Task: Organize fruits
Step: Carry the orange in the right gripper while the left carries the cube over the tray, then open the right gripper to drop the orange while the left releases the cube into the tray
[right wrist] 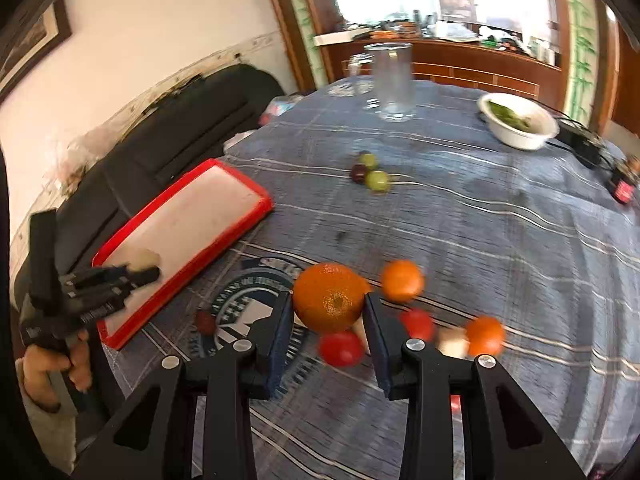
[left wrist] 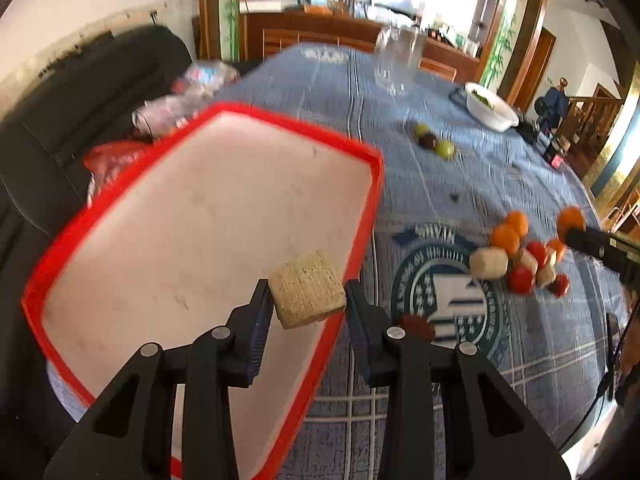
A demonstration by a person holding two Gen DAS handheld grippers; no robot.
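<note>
Left gripper (left wrist: 308, 300): it is closed on a pale beige cube (left wrist: 306, 294), which it carries in the air above the near right corner of the tray.
Right gripper (right wrist: 326, 312): it is closed on an orange (right wrist: 330, 296); both pads press its sides and it is lifted above the cloth.
Tray (left wrist: 360, 148): white inside with a red rim, it lies at the left side of the table, beside the dark sofa (left wrist: 100, 80). Nothing lies in it.
Fruit pile (left wrist: 524, 256): oranges, red fruits and pale cubes are together on the blue tablecloth (left wrist: 460, 192), well apart from the tray, under the right gripper.
Grapes (right wrist: 370, 172): two green ones and one dark one, touching, near the middle of the table.
One dark red fruit (right wrist: 206, 322): alone on the cloth, just beside the tray.
Far side: a clear glass (right wrist: 392, 80) stands upright; a white bowl (right wrist: 520, 136) with something green inside is at the right.
Person: a hand (right wrist: 52, 368) holds the left gripper's handle.
</note>
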